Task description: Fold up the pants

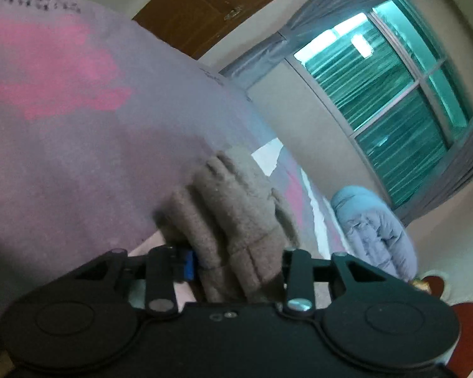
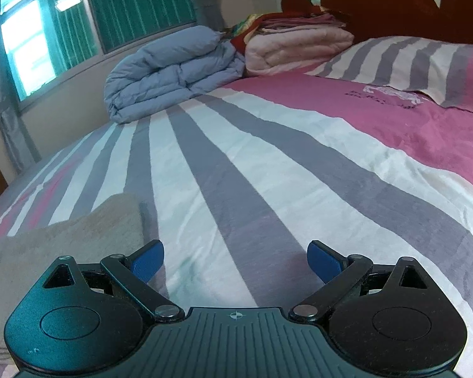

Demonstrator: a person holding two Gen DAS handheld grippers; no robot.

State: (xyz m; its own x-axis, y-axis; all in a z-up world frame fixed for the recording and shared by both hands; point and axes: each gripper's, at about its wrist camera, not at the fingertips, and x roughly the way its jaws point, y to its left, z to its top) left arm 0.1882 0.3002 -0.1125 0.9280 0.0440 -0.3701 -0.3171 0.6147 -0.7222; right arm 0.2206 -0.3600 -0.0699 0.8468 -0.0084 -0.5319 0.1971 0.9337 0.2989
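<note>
Bed [image 2: 268, 163]: striped cover, wide and soft; dragged cloth may ruck it.
Pants [image 1: 233, 220]: beige fleece, bunched at the left gripper [image 1: 233, 271], apparently clenched on it; the thick bunch could slip.
Right gripper [image 2: 236, 261]: released, empty, beside the pants; one-sided lift skews the fold.

Dim room, light only from window [image 1: 391, 100], teal cast, panes blown out. Left view smeary with motion blur, bedsheet [image 1: 78, 126] a soft purple-pink haze. Right view sharper, soft shadow under gripper [image 2: 236, 263]. Heavy fisheye bend, dark corners on both.
</note>
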